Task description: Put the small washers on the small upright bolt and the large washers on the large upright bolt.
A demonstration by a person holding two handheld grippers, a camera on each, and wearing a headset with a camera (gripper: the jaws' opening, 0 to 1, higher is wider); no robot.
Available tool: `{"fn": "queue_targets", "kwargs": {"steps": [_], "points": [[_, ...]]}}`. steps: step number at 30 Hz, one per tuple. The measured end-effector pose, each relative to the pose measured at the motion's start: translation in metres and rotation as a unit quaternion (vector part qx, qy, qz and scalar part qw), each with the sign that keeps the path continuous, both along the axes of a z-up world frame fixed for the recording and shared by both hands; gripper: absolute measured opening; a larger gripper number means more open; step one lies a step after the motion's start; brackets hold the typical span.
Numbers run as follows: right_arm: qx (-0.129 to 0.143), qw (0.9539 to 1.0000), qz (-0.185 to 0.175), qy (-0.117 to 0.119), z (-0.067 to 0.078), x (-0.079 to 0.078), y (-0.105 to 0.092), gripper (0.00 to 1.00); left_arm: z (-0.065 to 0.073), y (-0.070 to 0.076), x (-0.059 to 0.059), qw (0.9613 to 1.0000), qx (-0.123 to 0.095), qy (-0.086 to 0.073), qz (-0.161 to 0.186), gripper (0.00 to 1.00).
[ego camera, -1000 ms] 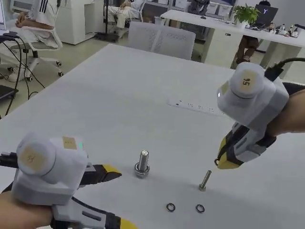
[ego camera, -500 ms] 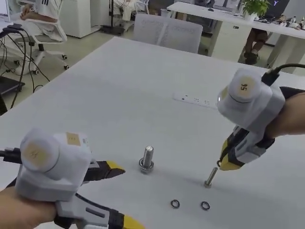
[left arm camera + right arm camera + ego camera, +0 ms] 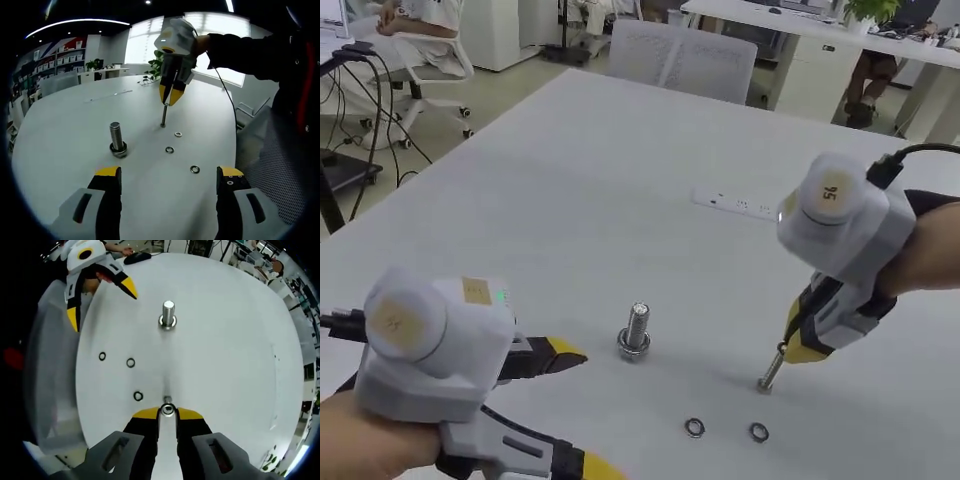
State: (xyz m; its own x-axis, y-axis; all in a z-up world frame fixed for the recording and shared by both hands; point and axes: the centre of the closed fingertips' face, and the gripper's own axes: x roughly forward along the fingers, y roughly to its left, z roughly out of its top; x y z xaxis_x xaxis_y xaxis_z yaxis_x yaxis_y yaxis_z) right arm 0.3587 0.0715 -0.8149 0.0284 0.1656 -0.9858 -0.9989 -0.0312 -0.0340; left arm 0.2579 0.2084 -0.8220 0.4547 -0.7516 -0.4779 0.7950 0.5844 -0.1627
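**A:** What is the tabletop [image 3: 570, 190] like?

**B:** Smooth, matt and white. A thick silver threaded steel bolt [image 3: 635, 332] stands upright on it, with a wider shiny collar at its foot. Whether that collar is the bolt's head or washers, I cannot tell.

**A:** And the smaller one?

**B:** A thin silver steel bolt [image 3: 770, 371] stands to the right of the thick one, well apart from it. In the head view it leans, with its top toward the right gripper [image 3: 802, 350] and its foot on the tabletop.

**A:** Any washers?

**B:** Three small round metal washers [image 3: 169, 149], thin flat rings, lie loose on the bare white surface. They are on the near side of the thin bolt, apart from each other and from both bolts.

**A:** How is the right gripper held?

**B:** It points steeply downward from above, with its rounded white plastic housing uppermost and the hand behind it. Its black fingers with yellow tips are drawn nearly together. In the right gripper view, the thin bolt's round top is pinched between them.

**A:** And the left gripper [image 3: 169, 172]?

**B:** It sits low over the near side of the tabletop, almost level, aimed at the two bolts. Its yellow-tipped fingers stand wide apart with nothing between them. The thick bolt is ahead of the left-hand finger, not touching it
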Motion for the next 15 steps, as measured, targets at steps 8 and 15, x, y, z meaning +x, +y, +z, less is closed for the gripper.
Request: {"fn": "queue_targets", "kwargs": {"steps": [8, 15], "points": [[0.0, 1.0, 0.0, 0.004, -0.0042, 0.0001, -0.0001, 0.13, -0.0007, 0.0005, -0.0006, 1.0, 0.0, 0.001, 0.0, 0.77], [-0.003, 1.0, -0.002, 0.005, -0.0061, 0.0009, -0.0005, 0.13, -0.0008, 0.0012, -0.0014, 1.0, 0.001, 0.001, 0.001, 0.77]]}}
